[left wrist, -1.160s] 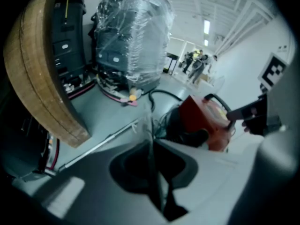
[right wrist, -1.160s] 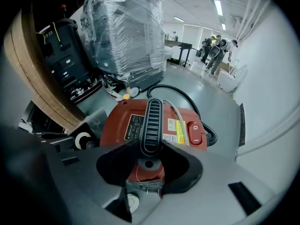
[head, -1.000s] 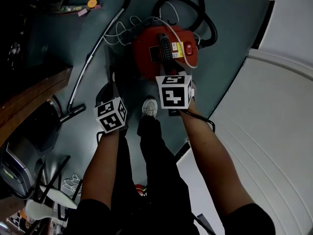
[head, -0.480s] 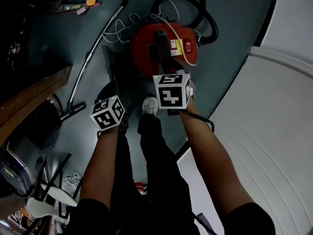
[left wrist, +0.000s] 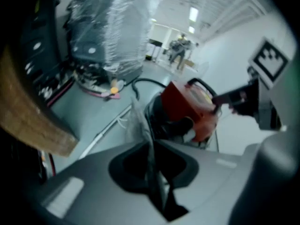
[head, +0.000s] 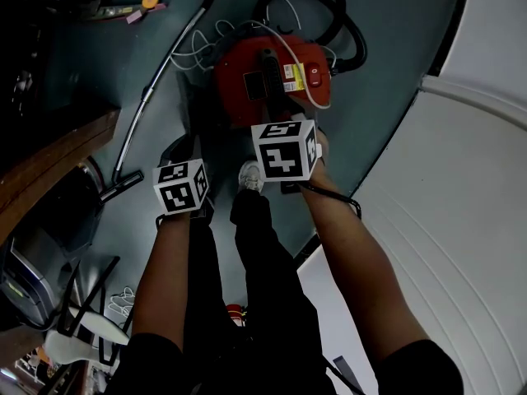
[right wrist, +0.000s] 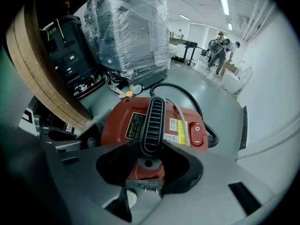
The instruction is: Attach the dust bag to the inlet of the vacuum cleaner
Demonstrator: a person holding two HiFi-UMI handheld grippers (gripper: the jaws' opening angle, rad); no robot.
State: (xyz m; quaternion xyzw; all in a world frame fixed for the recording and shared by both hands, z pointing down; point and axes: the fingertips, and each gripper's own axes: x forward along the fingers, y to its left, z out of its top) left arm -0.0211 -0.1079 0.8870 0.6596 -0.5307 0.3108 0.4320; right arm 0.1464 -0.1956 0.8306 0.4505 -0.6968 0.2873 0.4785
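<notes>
The red vacuum cleaner top (head: 272, 72) lies on the grey floor with a black ribbed handle (right wrist: 152, 118) along its middle. My right gripper (right wrist: 149, 143) is shut on that handle; its marker cube (head: 284, 149) shows just before the vacuum in the head view. My left gripper (left wrist: 151, 146) is shut on the edge of a thin grey dust bag (left wrist: 139, 123) that stands up between its jaws. It hangs left of the vacuum under its cube (head: 182, 186). In the left gripper view the red top (left wrist: 187, 108) sits above a dark drum, whose inlet is hidden.
A black hose (head: 346, 31) loops behind the vacuum, with white cable (head: 202, 52) and a metal wand (head: 144, 113) on the floor to its left. A wooden table edge (head: 49, 163) is at the left and a white wall (head: 461, 179) at the right. My shoe (head: 251, 177) stands between the grippers.
The vacuum and my right gripper on its handle have shifted slightly up and left in the head view. My left gripper's cube has turned a little and stays beside it.
</notes>
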